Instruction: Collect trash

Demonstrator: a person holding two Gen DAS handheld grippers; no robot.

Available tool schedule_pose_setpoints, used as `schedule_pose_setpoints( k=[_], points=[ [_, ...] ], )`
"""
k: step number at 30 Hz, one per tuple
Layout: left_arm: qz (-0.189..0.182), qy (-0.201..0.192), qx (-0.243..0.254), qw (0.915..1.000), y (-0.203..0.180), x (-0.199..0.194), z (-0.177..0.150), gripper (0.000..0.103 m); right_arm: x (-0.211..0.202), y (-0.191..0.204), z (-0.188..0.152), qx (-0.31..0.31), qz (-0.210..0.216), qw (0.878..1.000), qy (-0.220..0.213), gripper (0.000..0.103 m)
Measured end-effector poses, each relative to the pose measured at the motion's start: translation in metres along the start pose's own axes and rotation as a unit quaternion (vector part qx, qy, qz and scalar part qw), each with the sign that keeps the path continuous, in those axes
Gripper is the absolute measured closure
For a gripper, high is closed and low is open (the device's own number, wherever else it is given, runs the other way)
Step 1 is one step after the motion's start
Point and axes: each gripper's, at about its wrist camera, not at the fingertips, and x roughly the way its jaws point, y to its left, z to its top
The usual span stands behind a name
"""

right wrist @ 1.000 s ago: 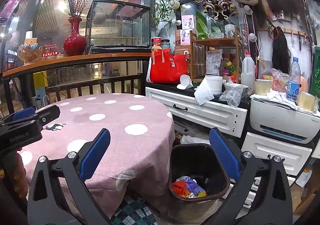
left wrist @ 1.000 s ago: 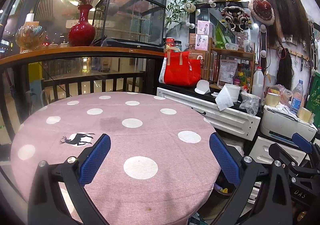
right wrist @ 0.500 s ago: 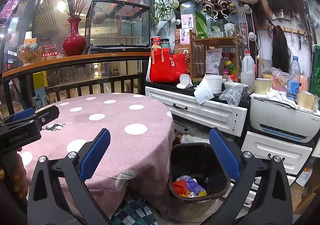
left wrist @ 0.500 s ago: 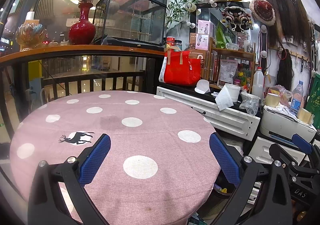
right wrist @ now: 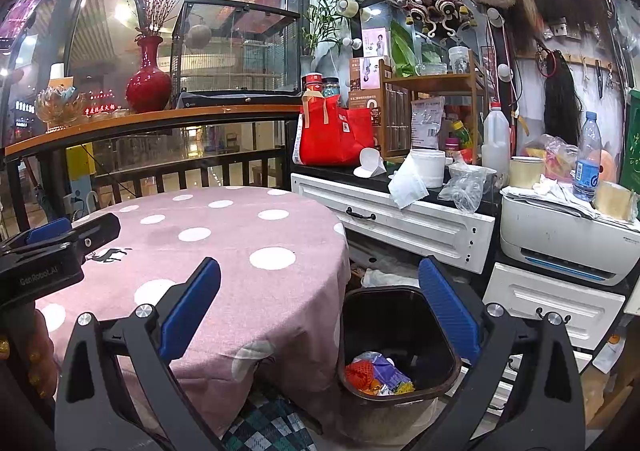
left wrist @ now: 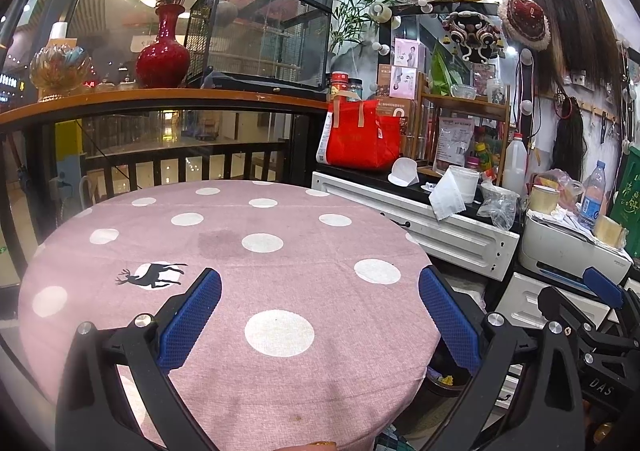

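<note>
A dark trash bin stands on the floor to the right of the round table; colourful wrappers lie in its bottom. My right gripper is open and empty, held above the table's right edge and the bin. My left gripper is open and empty over the front of the pink polka-dot tablecloth. The left gripper also shows at the left edge of the right wrist view. A bit of the bin shows below the table edge in the left wrist view.
A white cabinet with a crumpled tissue, plastic bag, red bag and bottles stands behind the bin. A printer sits to the right. A railing with a red vase runs behind the table.
Both views have shifted very slightly; the grippers stay open and empty and hold almost still.
</note>
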Motion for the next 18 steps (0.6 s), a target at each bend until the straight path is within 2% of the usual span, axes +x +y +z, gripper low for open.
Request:
schedule_pose_setpoints(
  k=[18],
  points=[
    [0.001,0.002,0.003,1.0000,-0.0071,0.0000,-0.0048,0.006,0.0005,0.0015,-0.0005,-0.001,0.000,1.000,0.002,0.005]
  ],
)
